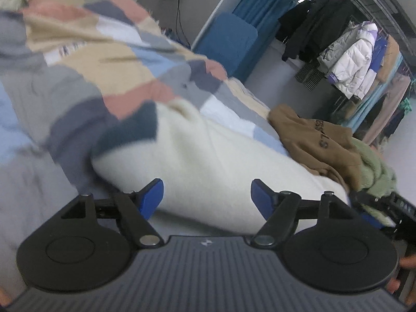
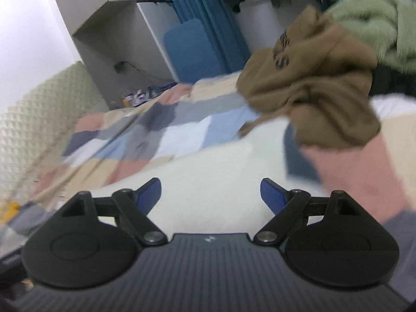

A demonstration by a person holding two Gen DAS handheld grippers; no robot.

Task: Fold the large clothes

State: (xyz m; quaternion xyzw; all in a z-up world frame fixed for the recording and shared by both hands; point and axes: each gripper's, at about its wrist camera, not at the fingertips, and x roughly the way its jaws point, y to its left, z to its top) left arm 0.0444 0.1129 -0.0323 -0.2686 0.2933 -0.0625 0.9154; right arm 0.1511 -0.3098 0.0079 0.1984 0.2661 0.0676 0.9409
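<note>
A cream fleece garment [image 1: 208,156] lies folded on the patchwork bedspread [image 1: 109,59], right in front of both grippers. My left gripper [image 1: 207,195] hovers over its near edge, open, with nothing between its blue pads. In the right wrist view the same cream garment [image 2: 213,171] spreads below my right gripper [image 2: 211,195], which is also open and holds nothing. A crumpled brown hoodie [image 2: 306,85] with dark lettering lies just beyond on the right, and a green fleece garment [image 2: 377,26] is piled behind it.
The brown hoodie [image 1: 317,140] and green fleece [image 1: 374,169] sit at the bed's right side. A blue chair [image 1: 228,41] stands beyond the bed. Coats hang on a rack [image 1: 358,57] at the far right. A quilted cream headboard [image 2: 39,119] rises at the left.
</note>
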